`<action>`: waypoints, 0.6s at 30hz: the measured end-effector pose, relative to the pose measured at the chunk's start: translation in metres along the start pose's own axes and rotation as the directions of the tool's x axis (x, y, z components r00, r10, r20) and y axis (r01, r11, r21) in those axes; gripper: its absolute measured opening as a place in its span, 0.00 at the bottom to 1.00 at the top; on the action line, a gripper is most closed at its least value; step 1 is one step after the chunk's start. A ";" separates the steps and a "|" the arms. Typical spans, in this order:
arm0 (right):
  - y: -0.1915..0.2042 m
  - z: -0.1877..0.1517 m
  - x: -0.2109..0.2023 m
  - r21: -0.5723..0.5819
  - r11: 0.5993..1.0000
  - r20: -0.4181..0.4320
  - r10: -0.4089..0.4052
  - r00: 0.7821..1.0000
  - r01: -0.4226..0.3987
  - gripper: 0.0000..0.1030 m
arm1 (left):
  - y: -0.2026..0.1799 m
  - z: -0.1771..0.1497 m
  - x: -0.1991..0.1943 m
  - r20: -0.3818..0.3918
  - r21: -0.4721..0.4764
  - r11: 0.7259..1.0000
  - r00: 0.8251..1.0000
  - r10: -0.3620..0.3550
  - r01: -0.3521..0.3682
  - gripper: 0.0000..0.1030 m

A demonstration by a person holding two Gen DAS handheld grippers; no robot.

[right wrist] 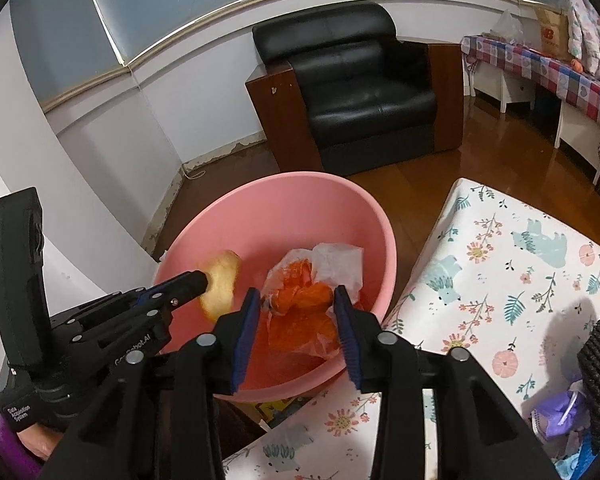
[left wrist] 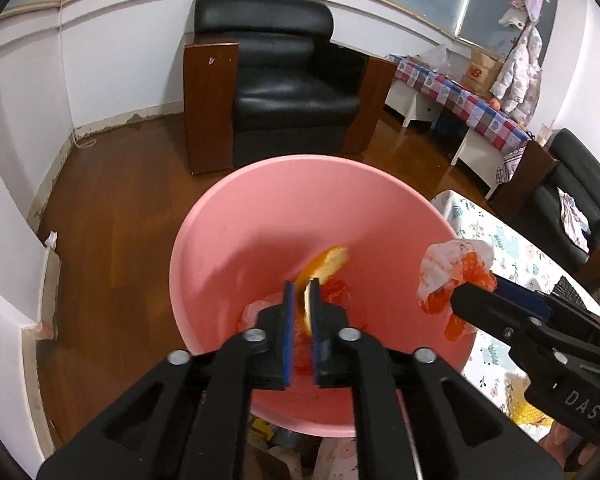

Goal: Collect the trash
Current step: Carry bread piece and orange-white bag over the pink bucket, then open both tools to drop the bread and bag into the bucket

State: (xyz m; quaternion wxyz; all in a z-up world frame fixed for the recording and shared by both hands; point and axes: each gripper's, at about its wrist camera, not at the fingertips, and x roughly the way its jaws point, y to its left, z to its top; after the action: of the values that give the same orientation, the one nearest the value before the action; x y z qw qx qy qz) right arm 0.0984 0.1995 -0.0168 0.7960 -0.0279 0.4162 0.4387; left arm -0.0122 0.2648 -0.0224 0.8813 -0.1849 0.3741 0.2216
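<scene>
Pink bowl (left wrist: pixel 228 240): a big pink bowl stands at the edge of a table with a flowery cloth (right wrist: pixel 520 264). Both grippers reach over it.
Left gripper (left wrist: pixel 301 284): its two blue pads are a little apart. A piece of orange peel (left wrist: pixel 324 264) sits between them, and I cannot tell if the pads press on it.
Right gripper (right wrist: pixel 296 296): its pads are spread wider, with a crumpled orange and white wrapper (right wrist: pixel 312 292) between them. The wrapper touches both pads.
Only the left view shows: the orange skin side of the peel, and more red and white trash low in the bowl under the pads. The wrapper (left wrist: pixel 452 276) shows from the side, bunched at the tip of the right gripper (left wrist: pixel 476 292) over the bowl's rim.
Only the right view shows: the pale inside of the peel at the tip of the left gripper (right wrist: pixel 204 280), a purple sleeve (right wrist: pixel 4 452) under that tool, and a small purple bag (right wrist: pixel 560 412) on the cloth.
Both views: a black armchair (left wrist: pixel 284 76) by the wall.
</scene>
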 end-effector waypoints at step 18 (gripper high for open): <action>-0.010 -0.015 -0.030 0.022 1.000 0.047 -0.006 0.999 0.005 0.46 | -0.013 0.000 -0.019 0.046 0.026 0.999 0.999 -0.023 0.022 0.28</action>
State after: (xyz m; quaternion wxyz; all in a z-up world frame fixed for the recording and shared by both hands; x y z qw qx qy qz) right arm 0.0882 0.1669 -0.0093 0.8070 -0.0101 0.4021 0.4324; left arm -0.0175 0.2486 -0.0062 0.8944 -0.1726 0.3545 0.2112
